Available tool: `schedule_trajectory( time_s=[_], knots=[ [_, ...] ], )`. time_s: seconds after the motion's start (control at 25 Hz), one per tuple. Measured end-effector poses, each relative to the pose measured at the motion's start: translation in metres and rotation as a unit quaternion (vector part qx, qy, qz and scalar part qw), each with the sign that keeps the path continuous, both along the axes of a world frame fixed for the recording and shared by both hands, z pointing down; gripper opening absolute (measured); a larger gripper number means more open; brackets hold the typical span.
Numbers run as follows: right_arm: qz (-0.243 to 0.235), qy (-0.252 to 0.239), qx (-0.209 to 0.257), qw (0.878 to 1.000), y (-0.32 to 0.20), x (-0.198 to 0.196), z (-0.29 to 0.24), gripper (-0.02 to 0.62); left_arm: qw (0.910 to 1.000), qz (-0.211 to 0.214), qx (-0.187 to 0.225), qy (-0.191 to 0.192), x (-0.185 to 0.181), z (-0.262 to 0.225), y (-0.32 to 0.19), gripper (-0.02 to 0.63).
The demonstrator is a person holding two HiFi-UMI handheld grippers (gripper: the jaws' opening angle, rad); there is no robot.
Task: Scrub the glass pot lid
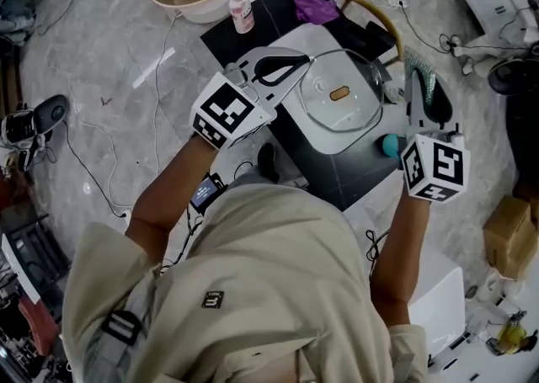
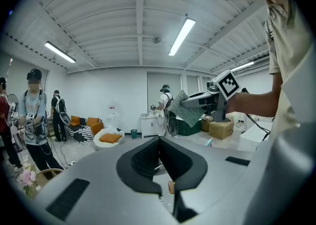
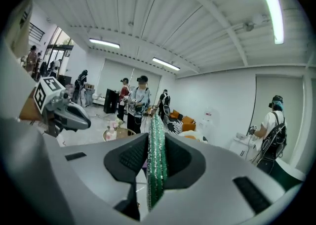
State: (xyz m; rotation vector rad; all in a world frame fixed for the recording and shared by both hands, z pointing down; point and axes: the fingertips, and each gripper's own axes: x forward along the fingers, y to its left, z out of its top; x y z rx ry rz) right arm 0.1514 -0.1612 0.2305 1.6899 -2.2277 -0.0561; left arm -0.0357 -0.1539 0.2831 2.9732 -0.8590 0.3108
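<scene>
Glass pot lid (image 1: 341, 97) lies on the bench (image 1: 362, 178), its rim pinched by the left tongs (image 1: 295, 61). The right tongs (image 1: 425, 93) clamp a green scouring pad (image 1: 417, 77) just beside the lid. Hard scrubbing may wrench the thin rim loose and send the lid skidding.

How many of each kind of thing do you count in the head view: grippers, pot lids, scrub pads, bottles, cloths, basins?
Grippers: 2, the left gripper and the right gripper
Glass pot lid: 1
Green scrub pad: 1
Bottle: 1
Purple cloth: 1
Basin: 1
Total: 7
</scene>
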Motion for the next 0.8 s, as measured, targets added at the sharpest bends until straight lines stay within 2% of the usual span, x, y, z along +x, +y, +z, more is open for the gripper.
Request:
schedule_trajectory(
  time_s=[0.2,0.48,0.64,0.8],
  knots=[
    [-0.007,-0.038,0.055,0.998,0.033,-0.002,-0.06,0.092,0.9996,0.018,0.02,0.005,0.002,-0.025,0.018,0.014],
    [-0.022,-0.067,0.11,0.991,0.077,0.003,-0.111,0.092,0.9973,0.035,0.062,0.017,0.014,-0.058,0.039,0.014],
    [-0.028,-0.068,0.125,0.989,0.1,0.001,-0.124,0.091,0.9973,0.04,0.057,0.024,0.018,-0.073,0.051,0.014],
    [-0.035,-0.057,0.12,0.991,0.115,-0.003,-0.121,0.084,0.9977,0.037,0.051,0.025,0.02,-0.082,0.059,0.014]
  ],
)
